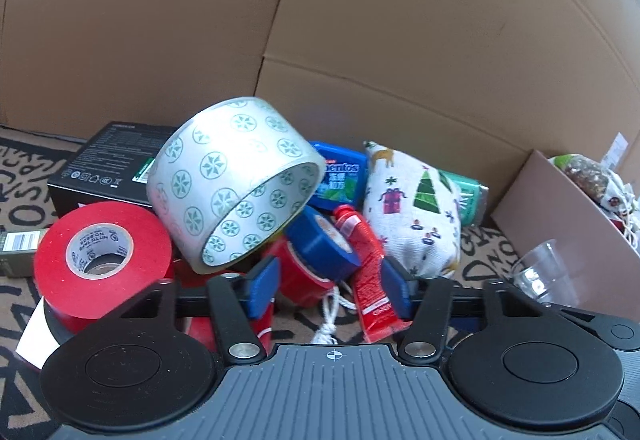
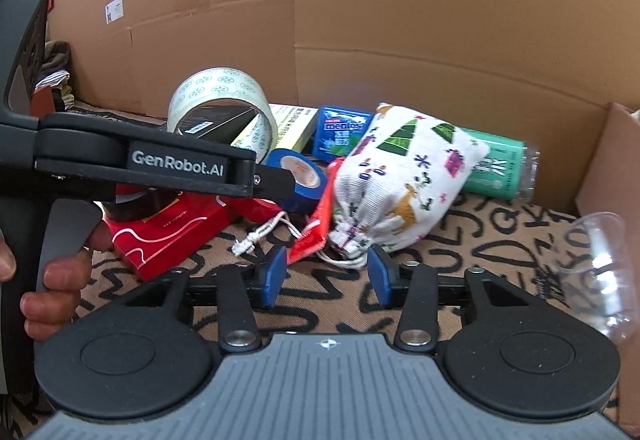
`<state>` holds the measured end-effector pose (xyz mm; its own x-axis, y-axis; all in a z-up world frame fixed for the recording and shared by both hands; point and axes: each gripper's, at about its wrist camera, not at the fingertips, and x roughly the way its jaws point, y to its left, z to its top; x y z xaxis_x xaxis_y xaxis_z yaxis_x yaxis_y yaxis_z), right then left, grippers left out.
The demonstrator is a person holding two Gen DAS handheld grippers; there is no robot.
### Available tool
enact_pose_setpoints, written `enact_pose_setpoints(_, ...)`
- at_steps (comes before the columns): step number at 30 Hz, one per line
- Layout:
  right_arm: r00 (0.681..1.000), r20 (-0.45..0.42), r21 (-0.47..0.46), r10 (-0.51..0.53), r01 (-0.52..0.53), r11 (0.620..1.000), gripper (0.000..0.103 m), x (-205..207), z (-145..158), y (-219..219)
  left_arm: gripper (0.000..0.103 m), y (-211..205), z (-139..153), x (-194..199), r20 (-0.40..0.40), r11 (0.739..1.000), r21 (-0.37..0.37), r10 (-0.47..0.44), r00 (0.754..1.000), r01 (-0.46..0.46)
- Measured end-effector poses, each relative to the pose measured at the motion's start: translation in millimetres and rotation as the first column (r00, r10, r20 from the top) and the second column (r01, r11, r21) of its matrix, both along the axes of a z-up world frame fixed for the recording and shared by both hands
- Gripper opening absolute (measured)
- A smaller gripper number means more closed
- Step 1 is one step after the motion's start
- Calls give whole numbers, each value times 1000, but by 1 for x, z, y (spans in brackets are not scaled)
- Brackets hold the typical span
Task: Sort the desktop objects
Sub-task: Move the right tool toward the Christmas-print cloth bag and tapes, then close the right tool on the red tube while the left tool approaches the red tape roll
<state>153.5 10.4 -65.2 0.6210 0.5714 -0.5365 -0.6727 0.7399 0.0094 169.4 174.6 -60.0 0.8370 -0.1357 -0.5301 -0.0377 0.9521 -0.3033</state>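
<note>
While I held both tools over the patterned mat [image 2: 460, 236], the left gripper [image 1: 328, 286] stood with its 2 blue pads apart and nothing between them. Just ahead of it lay a blue tape roll [image 1: 324, 242] leaning on a red tape roll [image 1: 300, 272], and a red tube [image 1: 366, 268] ran along its right pad. A patterned clear tape roll [image 1: 236, 182] was tilted on top of the pile ahead and to its left, beside a bigger red tape roll [image 1: 100, 254] (that one sat at the left pad's side). A Christmas-print drawstring pouch [image 1: 416, 212] lay ahead to its right.

The right gripper [image 2: 326, 276] was also spread wide and empty, with the pouch's gathered neck and cords just in front of its right pad. A clear plastic cup [image 2: 600, 272] lay on its side well to its right.
</note>
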Motion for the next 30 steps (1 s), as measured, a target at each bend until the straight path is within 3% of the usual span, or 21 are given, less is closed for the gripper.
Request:
enact_pose_setpoints(3, 1000, -7, 4, 3, -3, 1000, 40, 4, -3, 6, 60, 2, -3, 4, -4, 1000, 17, 16, 1000, -16)
enact_pose_setpoints(8, 1000, -11, 17, -2, 2, 1000, 35, 10, -6, 12, 69, 0, -3, 6, -1, 999, 39, 27, 1000, -27)
enact_pose_setpoints(9, 1000, -4, 18, -4, 4, 1000, 32, 11, -7, 12, 67, -1, -2, 6, -2, 999, 43, 28, 1000, -28)
enact_pose_setpoints(11, 1000, 4, 15, -13, 13, 1000, 16, 12, -7, 12, 56, -2, -2, 5, -3, 998, 53, 30, 1000, -30)
enact_pose_setpoints(15, 1000, -5, 22, -20, 20, 1000, 12, 11, -6, 8, 48, -4, -1, 4, -5, 997, 71, 34, 999, -34)
enact_pose_setpoints(16, 1000, 1, 20, -16, 16, 1000, 9, 8, -4, 7, 29, -4, -1, 4, -5, 997, 76, 35, 999, -35)
enact_pose_setpoints(17, 1000, 7, 18, -13, 13, 1000, 7, 6, -3, 6, 27, -5, -1, 3, -6, 996, 81, 36, 999, -36)
enact_pose_setpoints(21, 1000, 14, 23, -1, 1, 1000, 6, -3, 2, 1, 25, -7, -3, -1, -17, 996, 83, 47, 999, -45)
enact_pose_setpoints(27, 1000, 11, 32, 4, -4, 999, 6, -18, 8, -14, 15, -12, 1, -18, -10, 999, 49, 19, 1000, -18)
enact_pose_setpoints(29, 1000, 8, 37, 3, -3, 999, 6, -24, 10, -21, 0, -17, 1, -25, -10, 1000, 23, -17, 1000, 17)
enact_pose_setpoints(30, 1000, 2, 42, 4, -4, 999, 6, -27, 10, -25, 0, -20, -1, -27, -24, 999, -8, -46, 999, 46)
